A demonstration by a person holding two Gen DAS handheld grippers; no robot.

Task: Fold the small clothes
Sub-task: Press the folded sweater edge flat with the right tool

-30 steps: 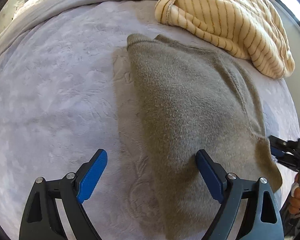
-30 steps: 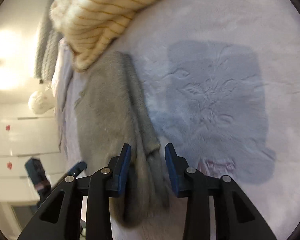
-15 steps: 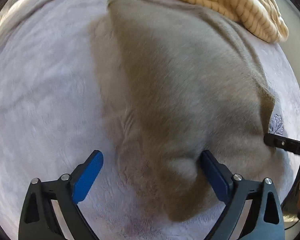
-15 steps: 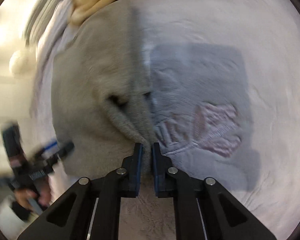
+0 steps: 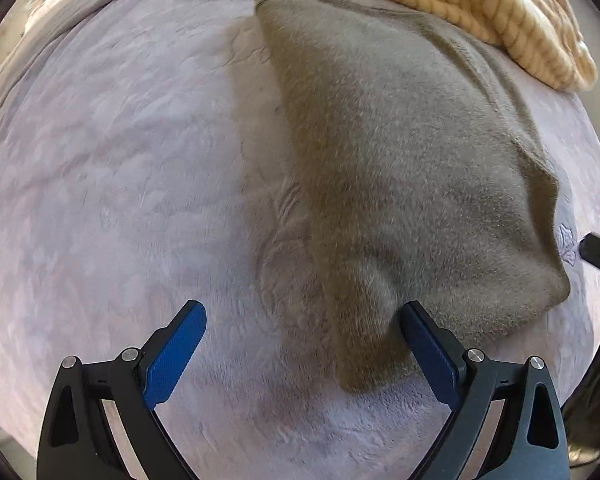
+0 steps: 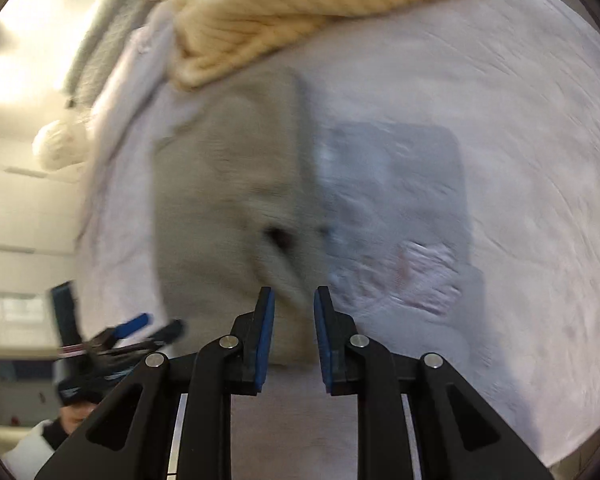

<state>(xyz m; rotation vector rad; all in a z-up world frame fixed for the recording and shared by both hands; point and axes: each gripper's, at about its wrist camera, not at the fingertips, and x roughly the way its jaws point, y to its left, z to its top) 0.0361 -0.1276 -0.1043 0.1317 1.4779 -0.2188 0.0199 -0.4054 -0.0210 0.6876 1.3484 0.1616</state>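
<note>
Left wrist: left gripper [image 5: 300,354] spread wide, grey garment [image 5: 412,184] ahead, its near corner beside the right-hand pad. Right wrist: right gripper [image 6: 294,320] just reopened slightly, jaws apart, garment fold between, pads not pressing it.

Motion-blurred grey garment [image 6: 228,200], striped blanket [image 5: 480,12] edge-cropped

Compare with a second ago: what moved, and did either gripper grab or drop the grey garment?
The right gripper closed on the grey garment at its near edge, pulled a fold over, and its jaws have just been opening, a ridge of cloth between them. The left gripper shifted closer to the garment, jaws wide, holding nothing. The striped cream garment and the quilted bedspread stayed put.
</note>
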